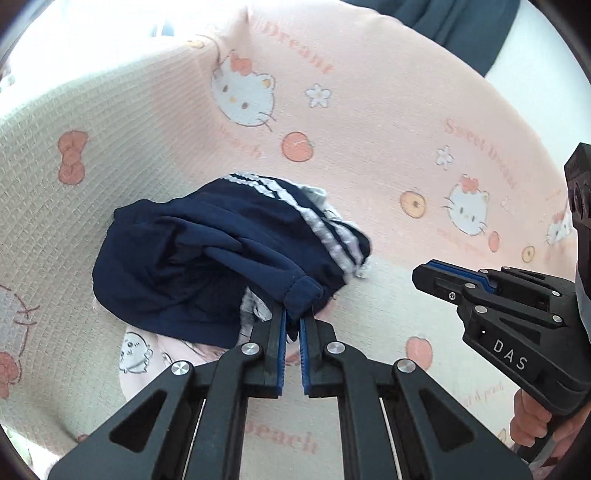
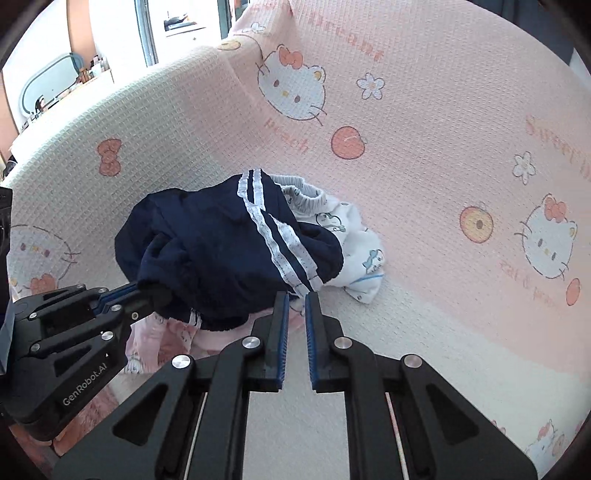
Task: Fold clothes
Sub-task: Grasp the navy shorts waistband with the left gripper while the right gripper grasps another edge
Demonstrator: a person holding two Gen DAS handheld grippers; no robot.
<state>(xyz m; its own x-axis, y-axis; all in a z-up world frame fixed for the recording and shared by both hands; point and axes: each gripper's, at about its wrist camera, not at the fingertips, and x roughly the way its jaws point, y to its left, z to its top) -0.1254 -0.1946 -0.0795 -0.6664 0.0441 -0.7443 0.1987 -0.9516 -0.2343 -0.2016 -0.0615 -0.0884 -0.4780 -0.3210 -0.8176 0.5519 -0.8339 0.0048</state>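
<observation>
Crumpled navy shorts with white side stripes lie on top of a small heap on the bed. My left gripper is shut on the shorts' gathered waistband edge. My right gripper hovers just right of the heap. Its blue pads are together with nothing between them. A white printed garment with a grey elastic band pokes out from under the shorts. A pink garment lies beneath, mostly hidden.
A pink and cream waffle blanket with cartoon cat prints covers the bed. Dark cloth lies at the far edge. A dresser with a mirror stands beyond the bed. A hand holds the right gripper's handle.
</observation>
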